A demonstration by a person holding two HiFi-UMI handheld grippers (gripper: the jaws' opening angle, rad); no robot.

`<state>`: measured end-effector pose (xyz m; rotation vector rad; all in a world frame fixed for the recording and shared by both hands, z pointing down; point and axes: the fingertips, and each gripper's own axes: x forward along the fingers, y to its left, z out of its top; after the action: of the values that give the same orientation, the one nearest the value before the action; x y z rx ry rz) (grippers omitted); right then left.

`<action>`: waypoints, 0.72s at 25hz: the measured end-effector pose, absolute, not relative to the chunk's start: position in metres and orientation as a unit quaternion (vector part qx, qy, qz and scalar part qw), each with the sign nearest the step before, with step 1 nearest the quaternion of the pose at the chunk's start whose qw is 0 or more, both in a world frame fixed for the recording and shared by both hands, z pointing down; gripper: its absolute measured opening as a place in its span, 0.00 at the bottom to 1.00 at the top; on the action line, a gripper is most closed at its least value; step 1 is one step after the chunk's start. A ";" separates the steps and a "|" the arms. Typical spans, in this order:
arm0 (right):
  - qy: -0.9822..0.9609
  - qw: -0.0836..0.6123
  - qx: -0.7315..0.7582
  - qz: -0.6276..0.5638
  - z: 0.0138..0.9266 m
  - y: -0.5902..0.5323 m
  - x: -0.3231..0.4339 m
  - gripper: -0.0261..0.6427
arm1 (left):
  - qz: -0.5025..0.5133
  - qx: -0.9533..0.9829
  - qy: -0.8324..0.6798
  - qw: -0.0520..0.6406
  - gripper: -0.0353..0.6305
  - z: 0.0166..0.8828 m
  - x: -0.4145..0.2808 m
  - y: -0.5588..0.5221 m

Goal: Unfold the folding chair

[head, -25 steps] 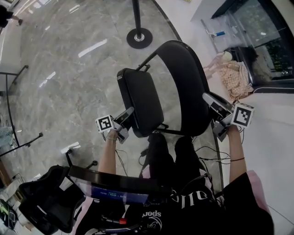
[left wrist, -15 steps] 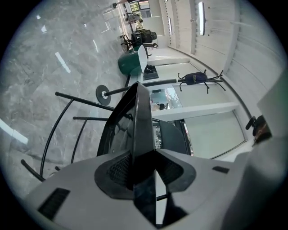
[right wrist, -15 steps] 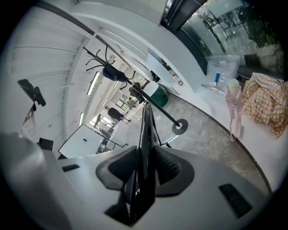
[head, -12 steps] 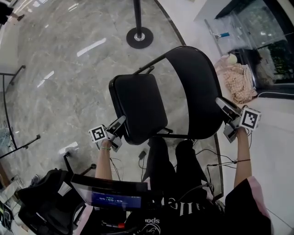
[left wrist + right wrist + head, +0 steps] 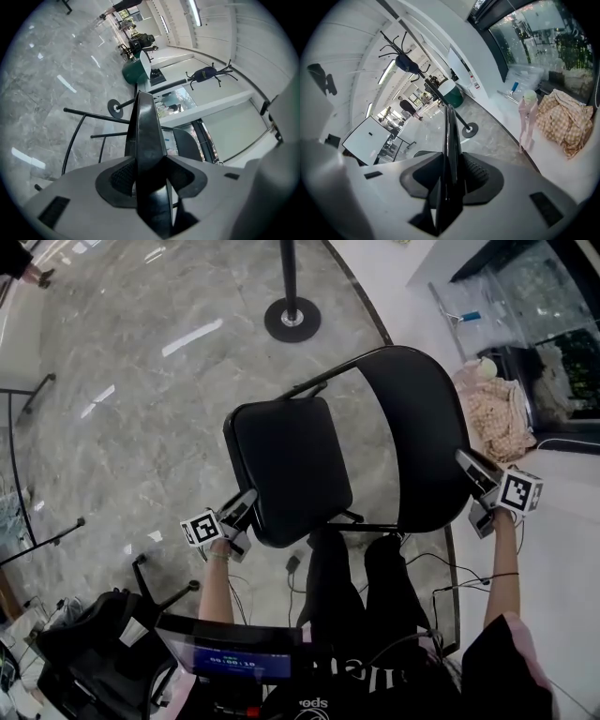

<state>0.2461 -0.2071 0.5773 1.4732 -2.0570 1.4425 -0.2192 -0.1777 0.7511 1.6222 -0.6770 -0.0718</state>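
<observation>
Folding chair (image 5: 349, 442) stands on the floor (image 5: 141, 381) before you; its seat (image 5: 291, 465) has swung down near level. Your left gripper (image 5: 244, 505) jaws are opening, seat edge between them; right gripper (image 5: 469, 465) clenched on backrest (image 5: 417, 437). Unfolding looks nearly done

My gripper (image 5: 151, 177): jaws opening, one on each side of the seat's edge, a gap on the left.
Seat (image 5: 147, 133): black, edge-on, rising from between my jaws.
Frame (image 5: 93, 115): thin black tubes left of the seat.
Floor (image 5: 42, 93): glossy grey marble.
Post base (image 5: 114, 107): round, beyond the frame.
Bin (image 5: 133, 73): green, far back.
</observation>
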 end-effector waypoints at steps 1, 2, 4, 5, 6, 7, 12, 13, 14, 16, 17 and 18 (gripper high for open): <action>-0.710 0.114 0.497 0.486 0.574 -0.208 0.239 0.23 | -0.037 0.702 -0.304 0.643 0.34 0.752 -0.223 -0.177; -0.715 0.117 0.494 0.481 0.570 -0.209 0.232 0.23 | -0.035 0.694 -0.318 0.645 0.34 0.755 -0.231 -0.176; -0.724 0.121 0.490 0.469 0.566 -0.210 0.216 0.23 | -0.023 0.701 -0.341 0.626 0.34 0.762 -0.249 -0.178; -0.726 0.121 0.489 0.468 0.566 -0.210 0.208 0.23 | -0.023 0.703 -0.351 0.618 0.34 0.766 -0.258 -0.178; -0.726 0.119 0.488 0.469 0.569 -0.210 0.201 0.23 | -0.022 0.698 -0.366 0.615 0.34 0.771 -0.269 -0.177; -0.726 0.118 0.487 0.471 0.571 -0.208 0.195 0.23 | -0.021 0.691 -0.382 0.613 0.34 0.777 -0.280 -0.175; -0.732 0.100 0.481 0.472 0.573 -0.210 0.171 0.23 | -0.035 0.667 -0.419 0.615 0.36 0.801 -0.315 -0.169; -0.733 0.096 0.482 0.471 0.573 -0.211 0.169 0.23 | -0.040 0.665 -0.422 0.614 0.36 0.805 -0.319 -0.166; -0.735 0.091 0.480 0.471 0.574 -0.214 0.167 0.23 | -0.047 0.663 -0.427 0.614 0.36 0.810 -0.323 -0.162; -0.744 0.077 0.470 0.469 0.574 -0.222 0.162 0.23 | -0.069 0.652 -0.436 0.616 0.36 0.821 -0.328 -0.153; -0.751 0.070 0.464 0.465 0.573 -0.228 0.157 0.23 | -0.088 0.644 -0.438 0.621 0.37 0.823 -0.328 -0.149; -0.759 0.067 0.457 0.460 0.571 -0.235 0.152 0.23 | -0.117 0.632 -0.436 0.630 0.37 0.823 -0.325 -0.146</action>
<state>0.1522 -0.2352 0.5711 1.3768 -2.2861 1.3850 -0.3255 -0.1458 0.8232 1.4484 -0.9985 -0.2673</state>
